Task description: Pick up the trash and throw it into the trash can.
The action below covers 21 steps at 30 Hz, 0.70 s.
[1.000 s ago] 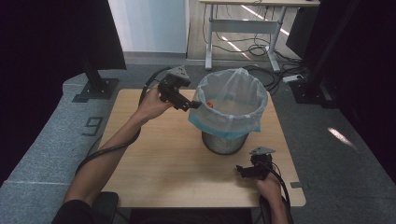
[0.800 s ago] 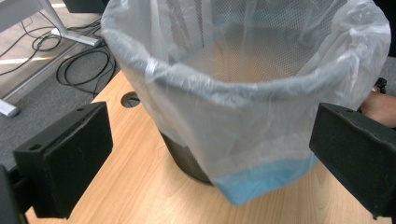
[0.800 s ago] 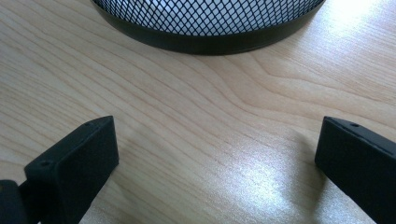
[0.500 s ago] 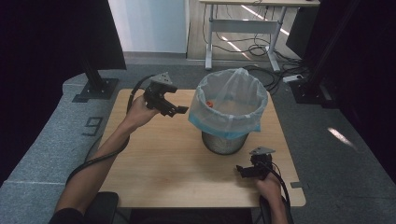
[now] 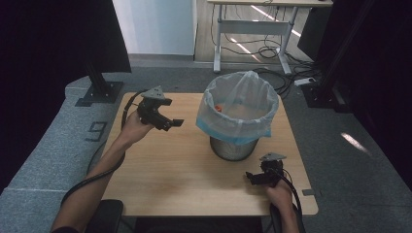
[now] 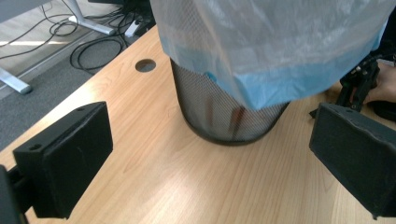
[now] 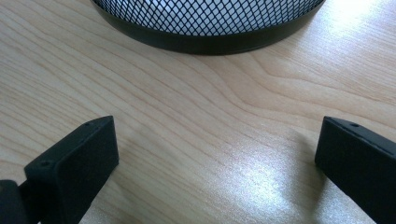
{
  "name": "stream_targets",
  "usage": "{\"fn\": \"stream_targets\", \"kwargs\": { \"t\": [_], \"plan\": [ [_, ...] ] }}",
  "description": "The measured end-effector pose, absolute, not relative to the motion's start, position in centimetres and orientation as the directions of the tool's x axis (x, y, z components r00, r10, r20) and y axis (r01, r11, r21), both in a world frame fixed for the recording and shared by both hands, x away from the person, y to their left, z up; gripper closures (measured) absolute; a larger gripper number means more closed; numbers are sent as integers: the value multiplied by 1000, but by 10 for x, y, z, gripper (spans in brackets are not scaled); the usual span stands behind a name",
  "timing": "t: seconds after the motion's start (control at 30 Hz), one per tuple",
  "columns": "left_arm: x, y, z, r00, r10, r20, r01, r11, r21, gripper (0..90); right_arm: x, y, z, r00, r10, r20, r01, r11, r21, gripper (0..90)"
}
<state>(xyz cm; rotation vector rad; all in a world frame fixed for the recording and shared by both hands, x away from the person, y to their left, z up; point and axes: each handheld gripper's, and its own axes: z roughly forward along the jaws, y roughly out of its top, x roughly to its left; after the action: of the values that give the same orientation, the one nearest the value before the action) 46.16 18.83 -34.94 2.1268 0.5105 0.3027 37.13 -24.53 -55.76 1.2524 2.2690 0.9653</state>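
Note:
A black mesh wastebasket point(image 5: 233, 147) lined with a clear and blue plastic bag point(image 5: 239, 109) stands on the wooden table point(image 5: 170, 170), right of centre. Something small and orange point(image 5: 218, 108) lies inside the bag. My left gripper point(image 5: 171, 124) hovers left of the basket, open and empty, aimed toward it. The left gripper view shows the basket point(image 6: 229, 116) ahead with the bag point(image 6: 280, 46) draped over its rim. My right gripper point(image 5: 248, 177) rests low near the table's front right, open and empty, just in front of the basket base point(image 7: 210, 28).
A round cable hole point(image 6: 145, 65) sits in the tabletop beyond the basket. Grey mats point(image 5: 43, 150) flank the table, with a monitor stand foot point(image 5: 99, 92) at the back left. A desk frame with cables point(image 5: 252, 34) stands behind. The other hand and gripper point(image 6: 359, 84) show at the right.
My left gripper has drawn back from the bag's rim, moving left and toward the person. The right gripper has stayed put.

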Motion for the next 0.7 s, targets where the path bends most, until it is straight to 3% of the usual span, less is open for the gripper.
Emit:
{"fn": "stream_targets", "kwargs": {
  "t": [0.33, 0.7],
  "plan": [
    [453, 204, -386, 868, 494, 42, 261, -527, 809, 0, 371, -245, -557, -535, 845, 4, 590, 370, 718, 0],
    [447, 218, -437, 856, 516, -33, 320, -479, 818, 0, 371, -245, -558, -532, 847, 5, 591, 367, 719, 0]
  ]
}}
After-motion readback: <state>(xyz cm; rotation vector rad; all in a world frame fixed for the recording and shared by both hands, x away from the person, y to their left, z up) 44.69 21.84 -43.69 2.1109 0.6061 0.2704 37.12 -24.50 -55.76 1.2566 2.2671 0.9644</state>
